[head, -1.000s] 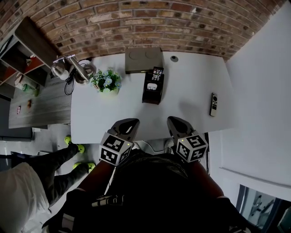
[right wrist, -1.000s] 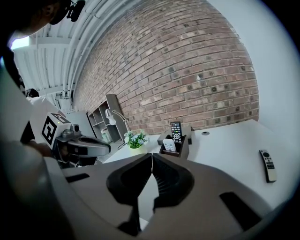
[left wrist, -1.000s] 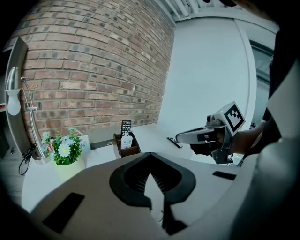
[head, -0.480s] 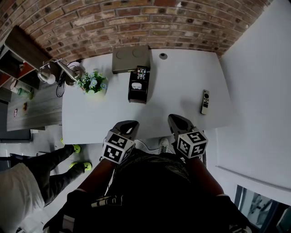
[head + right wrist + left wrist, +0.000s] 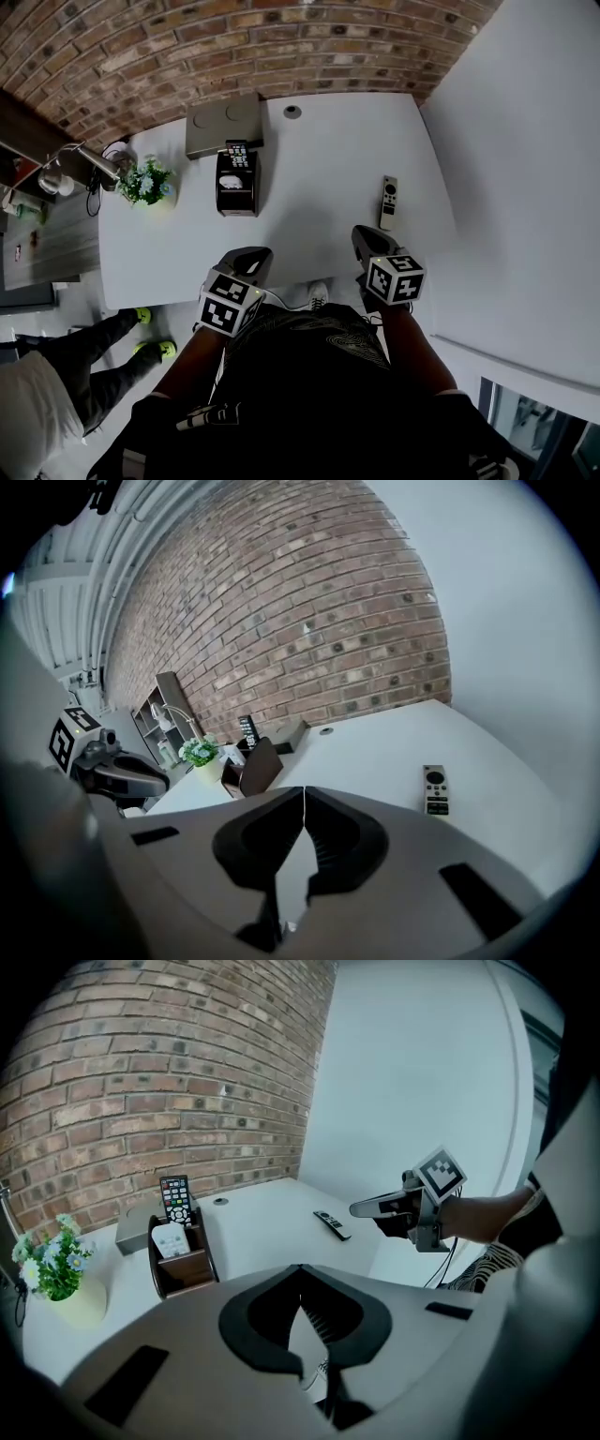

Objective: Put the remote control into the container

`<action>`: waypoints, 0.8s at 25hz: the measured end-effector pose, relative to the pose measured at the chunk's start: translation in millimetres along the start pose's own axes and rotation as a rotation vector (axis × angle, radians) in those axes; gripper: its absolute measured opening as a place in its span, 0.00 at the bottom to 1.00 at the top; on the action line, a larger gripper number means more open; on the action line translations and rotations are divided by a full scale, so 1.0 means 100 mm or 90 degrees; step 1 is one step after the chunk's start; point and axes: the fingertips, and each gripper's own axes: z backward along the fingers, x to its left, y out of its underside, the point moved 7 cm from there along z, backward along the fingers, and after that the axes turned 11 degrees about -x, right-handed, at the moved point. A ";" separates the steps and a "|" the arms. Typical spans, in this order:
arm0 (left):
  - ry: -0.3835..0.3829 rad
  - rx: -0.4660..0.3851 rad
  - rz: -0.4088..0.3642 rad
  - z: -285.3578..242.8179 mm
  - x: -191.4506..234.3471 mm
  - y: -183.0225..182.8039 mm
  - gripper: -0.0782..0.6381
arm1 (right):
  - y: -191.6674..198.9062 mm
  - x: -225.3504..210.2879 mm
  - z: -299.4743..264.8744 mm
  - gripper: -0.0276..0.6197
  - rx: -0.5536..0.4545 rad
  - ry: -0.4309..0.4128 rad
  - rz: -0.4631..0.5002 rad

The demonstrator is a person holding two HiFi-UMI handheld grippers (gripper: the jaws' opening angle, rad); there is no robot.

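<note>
Ahead of the right hand-held gripper (image 5: 365,232) and a little to its right, the remote (image 5: 389,202) lies flat on the white desk (image 5: 319,202). Nothing touches it, and it is well apart from the container (image 5: 236,183). Its long axis runs nearly along the line this hand-held gripper points, away from the person toward the brick wall (image 5: 234,47). The end with the round ring pad is the far one; the plain end faces the jaws. Those jaws are closed on nothing. In the right gripper view the hand-held gripper (image 5: 304,791) shows its tips meeting, with the remote (image 5: 435,790) to their right. The left hand-held gripper (image 5: 250,252) is likewise closed and empty, tips together in its own view (image 5: 300,1269). The dark container stands ahead of it, slightly left, near the far side of the desk.

The left gripper view looks into the container (image 5: 178,1258). A black remote (image 5: 175,1201) stands upright in the rear compartment and a white item (image 5: 170,1238) leans in the front one. From there the task's remote (image 5: 331,1224) shows slanted, beyond the right hand-held gripper (image 5: 361,1209). The right gripper view gives only the container's side wall (image 5: 255,765), with a plant (image 5: 200,753) to its left. The head view shows a grey box (image 5: 223,123) behind the container. It alone shows a person's legs (image 5: 89,361) on the floor, off to the left hand-held gripper's left.
</note>
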 end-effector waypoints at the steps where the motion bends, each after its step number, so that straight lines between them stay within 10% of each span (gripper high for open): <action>1: -0.002 0.000 0.000 -0.04 -0.02 -0.01 0.12 | 0.00 -0.09 0.00 0.06 0.002 0.004 -0.003; 13: -0.065 0.015 0.023 -0.34 -0.08 -0.08 0.12 | -0.10 -1.59 -0.46 0.07 0.064 0.166 -0.036; 20: -0.118 0.016 0.057 -0.30 0.03 -0.05 0.12 | -0.08 -2.17 -1.08 0.38 0.164 0.197 -0.034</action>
